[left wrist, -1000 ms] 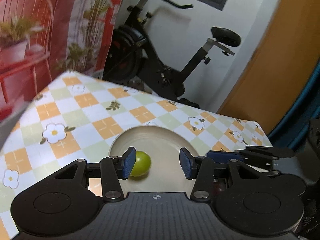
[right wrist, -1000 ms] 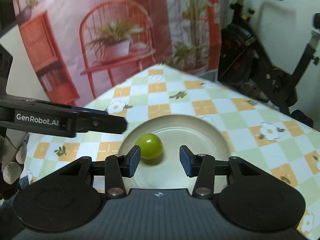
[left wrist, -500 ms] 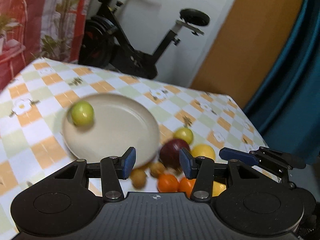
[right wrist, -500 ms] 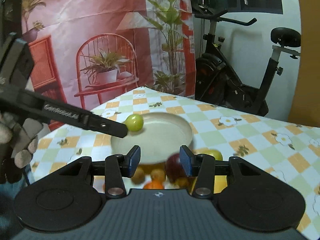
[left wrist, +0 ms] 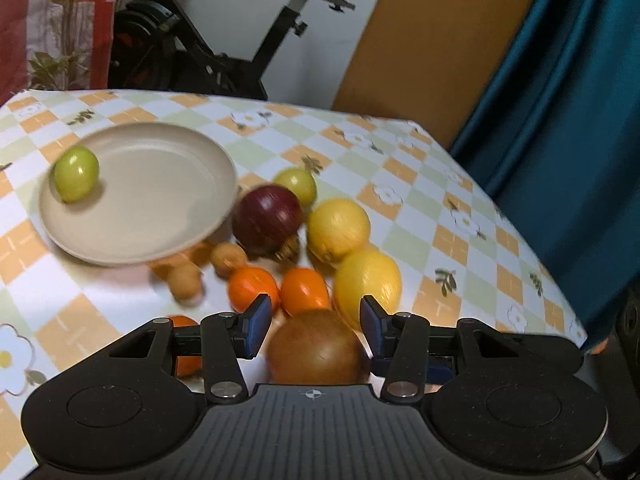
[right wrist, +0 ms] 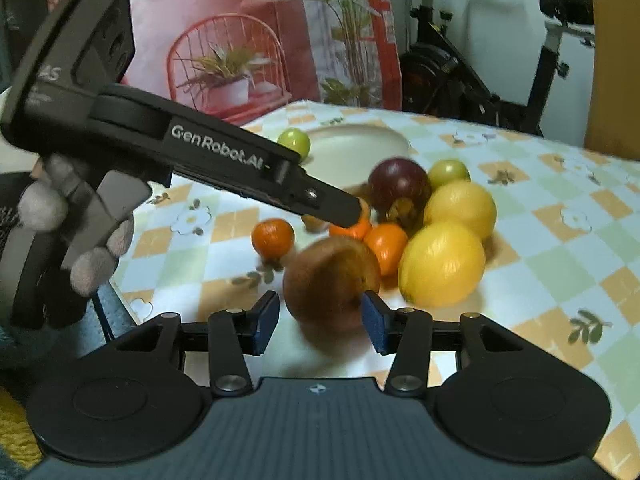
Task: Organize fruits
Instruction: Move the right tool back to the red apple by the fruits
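Observation:
A beige plate holds one green fruit at its left rim. Right of it lies a pile: a dark purple fruit, a second green fruit, two yellow fruits, several small orange and tan ones, and a brown fruit nearest me. My left gripper is open and hovers above the pile; the brown fruit shows between its fingers from above. In the right wrist view its tip hangs over an orange fruit. My right gripper frames the brown fruit; its jaws are opening and neither pad presses on it.
The checked tablecloth runs to an edge at the right, by a teal curtain. An exercise bike stands behind the table. A gloved hand holds the left gripper at the table's left side.
Both grippers have moved down and away from the plate to the fruit pile. The green fruit stays on the plate. The right jaws stand a little wider.

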A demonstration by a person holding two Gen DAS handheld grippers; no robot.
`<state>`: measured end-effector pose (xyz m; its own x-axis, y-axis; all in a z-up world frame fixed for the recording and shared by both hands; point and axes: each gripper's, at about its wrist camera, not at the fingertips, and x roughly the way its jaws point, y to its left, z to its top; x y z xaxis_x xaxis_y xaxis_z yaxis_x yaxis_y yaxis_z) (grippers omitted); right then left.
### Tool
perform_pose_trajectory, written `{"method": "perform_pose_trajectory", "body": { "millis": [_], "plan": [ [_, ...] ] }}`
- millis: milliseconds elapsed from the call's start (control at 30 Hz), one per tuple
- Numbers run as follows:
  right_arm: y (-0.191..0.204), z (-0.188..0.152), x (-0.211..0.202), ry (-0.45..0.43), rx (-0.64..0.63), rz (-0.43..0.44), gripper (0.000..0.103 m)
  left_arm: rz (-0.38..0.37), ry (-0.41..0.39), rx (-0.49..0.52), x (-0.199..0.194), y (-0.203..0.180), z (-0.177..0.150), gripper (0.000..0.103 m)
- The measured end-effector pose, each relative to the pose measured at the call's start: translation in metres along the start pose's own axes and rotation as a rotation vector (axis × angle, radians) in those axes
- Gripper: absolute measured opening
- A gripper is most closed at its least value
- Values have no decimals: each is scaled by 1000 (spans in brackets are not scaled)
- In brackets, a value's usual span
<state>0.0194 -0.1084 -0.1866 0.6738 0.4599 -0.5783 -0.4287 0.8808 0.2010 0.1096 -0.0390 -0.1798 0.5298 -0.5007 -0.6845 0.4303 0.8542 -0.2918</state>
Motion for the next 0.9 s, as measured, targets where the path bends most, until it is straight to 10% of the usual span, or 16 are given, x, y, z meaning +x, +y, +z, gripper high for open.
{"method": "perform_pose_trajectory", "body": {
  "millis": [900],
  "plan": [
    [-11,1,21,-35,90,95,63,18,42,-94,-10,31,-8,67]
  ]
}}
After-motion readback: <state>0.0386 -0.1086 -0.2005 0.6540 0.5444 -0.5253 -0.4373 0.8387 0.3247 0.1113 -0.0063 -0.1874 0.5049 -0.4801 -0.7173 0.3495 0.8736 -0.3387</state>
